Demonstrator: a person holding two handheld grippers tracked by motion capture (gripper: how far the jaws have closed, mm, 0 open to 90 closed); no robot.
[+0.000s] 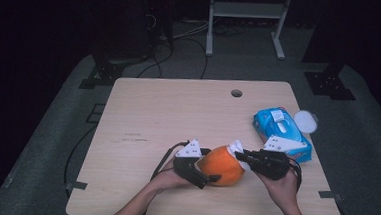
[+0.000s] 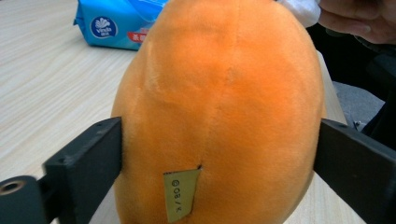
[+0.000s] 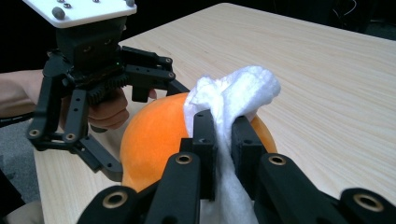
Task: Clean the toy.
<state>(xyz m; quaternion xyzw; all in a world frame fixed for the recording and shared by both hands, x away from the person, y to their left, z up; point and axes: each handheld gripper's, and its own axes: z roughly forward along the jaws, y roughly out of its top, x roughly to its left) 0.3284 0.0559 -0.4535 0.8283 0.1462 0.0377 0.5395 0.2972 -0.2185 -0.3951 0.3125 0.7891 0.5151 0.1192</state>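
While the orange plush toy [image 1: 221,165] lies near the table's [image 1: 148,115] front edge, both grippers work at it.

Toy: rests left of the blue tissue pack [image 1: 282,133], long axis along the front edge.
Left gripper [image 1: 202,176]: jaws spread wide around the toy's left end, pads at its sides; whether they press cannot be told.
Right gripper [image 1: 240,154]: clamped on a white tissue [image 3: 233,100], lying on the toy's right end.
Key relation: tissue touches the toy; right hand nearer.
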